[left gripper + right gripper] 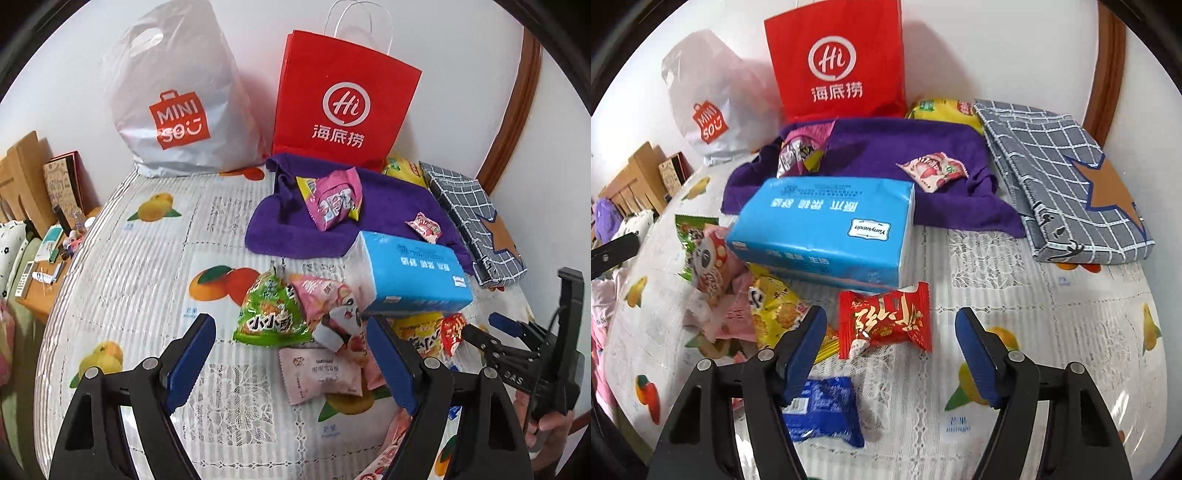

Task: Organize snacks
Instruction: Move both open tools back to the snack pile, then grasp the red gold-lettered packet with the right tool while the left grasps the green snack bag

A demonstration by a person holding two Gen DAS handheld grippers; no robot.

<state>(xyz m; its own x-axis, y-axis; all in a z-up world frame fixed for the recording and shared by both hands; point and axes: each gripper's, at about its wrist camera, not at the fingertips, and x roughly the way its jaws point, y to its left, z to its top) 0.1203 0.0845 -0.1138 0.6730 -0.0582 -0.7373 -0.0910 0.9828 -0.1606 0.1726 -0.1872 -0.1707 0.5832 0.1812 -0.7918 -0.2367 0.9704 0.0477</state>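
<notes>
Item: snack packets, loose at centre frame. Red packet [884,321] lies between the spread fingers of the right gripper [891,332], probably lined up for picking. Left gripper [291,345] hangs wide apart, empty, over green packet [271,314]. 2 bags [347,99] upper frame, likely destinations.

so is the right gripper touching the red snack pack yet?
Apart. In the right wrist view, the right gripper is open, and the red snack pack lies between its fingers with tablecloth visible on both sides.
</notes>
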